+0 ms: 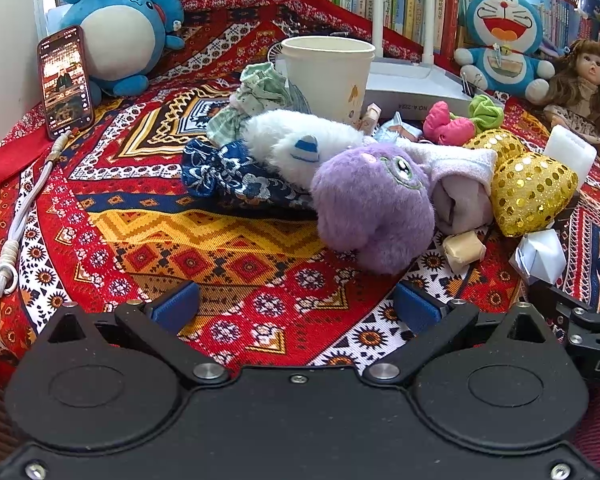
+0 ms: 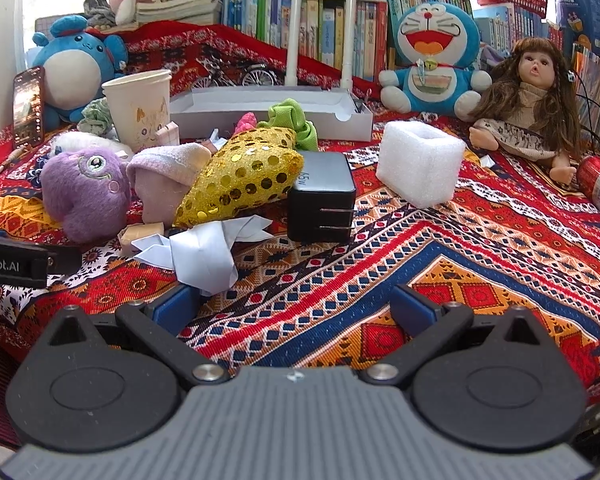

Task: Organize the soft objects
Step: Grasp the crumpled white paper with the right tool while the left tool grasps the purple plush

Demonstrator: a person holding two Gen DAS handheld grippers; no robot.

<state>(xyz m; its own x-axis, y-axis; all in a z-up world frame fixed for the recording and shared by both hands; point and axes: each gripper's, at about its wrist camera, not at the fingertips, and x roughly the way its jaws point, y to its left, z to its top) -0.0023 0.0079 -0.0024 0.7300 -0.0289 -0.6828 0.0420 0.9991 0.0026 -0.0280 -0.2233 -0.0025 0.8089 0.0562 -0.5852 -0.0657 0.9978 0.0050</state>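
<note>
Left wrist view: the purple plush [image 1: 374,204] lies centre-right of the frame, jammed against a white plush [image 1: 300,148] and a paper cup [image 1: 327,78]; a careless pull would probably topple the cup. The left gripper [image 1: 296,308] hovers low, jaws apart, empty.

Right wrist view: paper [image 2: 204,248] and a charger [image 2: 322,204] crowd the gold pouch [image 2: 242,176] at centre-left, so they may get snagged. The right gripper [image 2: 294,306] hovers, jaws apart.

A black charger [image 2: 321,203] lies beside a foam block [image 2: 419,163] (apart), paper cup [image 2: 139,103] behind.
</note>
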